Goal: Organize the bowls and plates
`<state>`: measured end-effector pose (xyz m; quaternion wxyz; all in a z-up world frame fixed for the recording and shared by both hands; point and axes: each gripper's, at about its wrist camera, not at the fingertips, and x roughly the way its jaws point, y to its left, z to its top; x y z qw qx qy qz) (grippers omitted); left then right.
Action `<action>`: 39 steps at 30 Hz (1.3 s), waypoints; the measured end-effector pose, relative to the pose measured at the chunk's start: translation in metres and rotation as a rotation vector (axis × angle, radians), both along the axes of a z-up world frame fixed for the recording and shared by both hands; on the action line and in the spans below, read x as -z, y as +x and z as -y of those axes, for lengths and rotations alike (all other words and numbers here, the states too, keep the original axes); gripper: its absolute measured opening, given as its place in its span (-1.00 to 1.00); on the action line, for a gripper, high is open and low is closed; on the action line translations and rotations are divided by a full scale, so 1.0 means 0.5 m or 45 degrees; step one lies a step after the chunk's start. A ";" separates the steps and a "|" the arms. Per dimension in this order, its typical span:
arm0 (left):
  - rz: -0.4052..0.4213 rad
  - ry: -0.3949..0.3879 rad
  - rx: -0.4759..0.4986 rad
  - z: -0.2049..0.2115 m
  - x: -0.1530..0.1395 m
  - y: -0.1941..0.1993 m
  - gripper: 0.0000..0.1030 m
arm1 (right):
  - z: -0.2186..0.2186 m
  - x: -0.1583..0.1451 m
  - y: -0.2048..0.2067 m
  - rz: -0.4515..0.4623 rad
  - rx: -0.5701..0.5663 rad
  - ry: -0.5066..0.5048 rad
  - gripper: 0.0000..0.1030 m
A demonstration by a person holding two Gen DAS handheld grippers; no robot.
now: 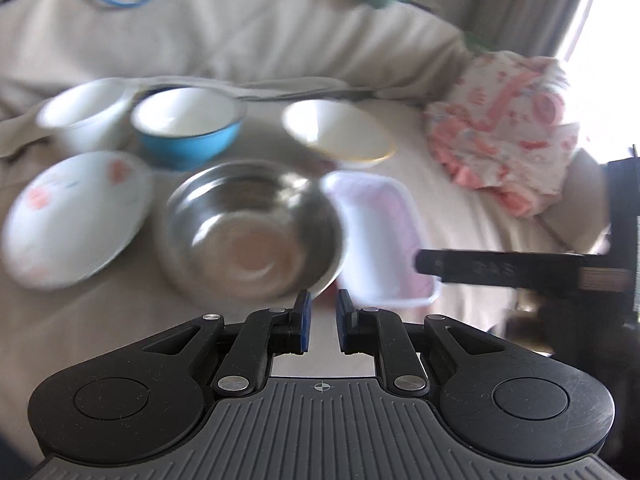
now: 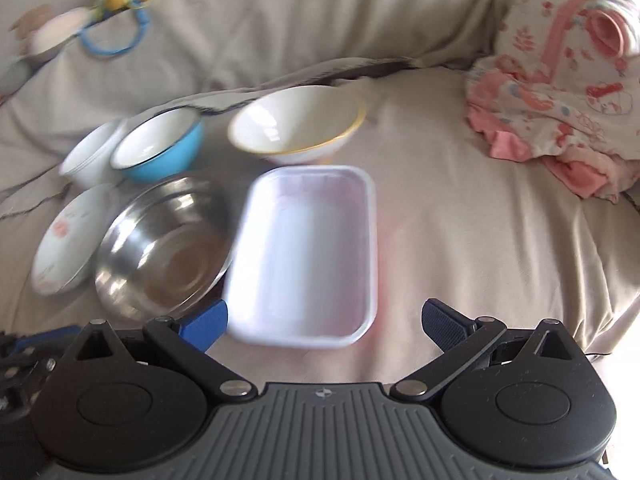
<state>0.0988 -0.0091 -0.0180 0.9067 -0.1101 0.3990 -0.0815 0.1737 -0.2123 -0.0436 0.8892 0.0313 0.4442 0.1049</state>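
Bowls and plates lie grouped on a beige-covered sofa seat, all upright with mouths up, none stacked yet. Taking the steel bowl [image 1: 250, 232] as landmark: the floral plate [image 1: 76, 216] lies just beside it on its left, the blue bowl [image 1: 188, 126] just behind it, a white bowl [image 1: 86, 118] behind and to the left, the yellow-rimmed bowl [image 1: 338, 134] behind and to the right, and the white rectangular tray [image 2: 306, 256] touches or nearly touches its right rim. This tight grouping probably serves later nesting by shape.

The left tongs [image 1: 322, 316] are closed with nothing between the pads, poised just in front of the steel bowl's near rim. The right tongs [image 2: 324, 324] stand wide open and empty, straddling the tray's near edge, likely the first item to be gripped.

The surface is soft, creased fabric, so items may tilt when pressed. Behind the steel bowl rises a cushion backrest; a pink patterned cloth [image 2: 560, 112] lies well to its right, near a bright window [image 1: 608, 20]
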 end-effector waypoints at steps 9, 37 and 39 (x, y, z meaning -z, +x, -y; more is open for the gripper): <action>-0.029 -0.059 0.055 0.003 0.014 0.260 -0.69 | 0.107 0.112 0.111 -0.317 0.149 0.434 1.00; -0.344 -0.267 0.165 0.129 0.144 0.500 -0.54 | 0.169 0.116 0.244 -0.173 0.046 0.399 0.57; -0.344 -0.305 0.185 0.130 0.138 0.497 -0.54 | 0.185 0.121 0.254 -0.171 0.100 0.394 0.57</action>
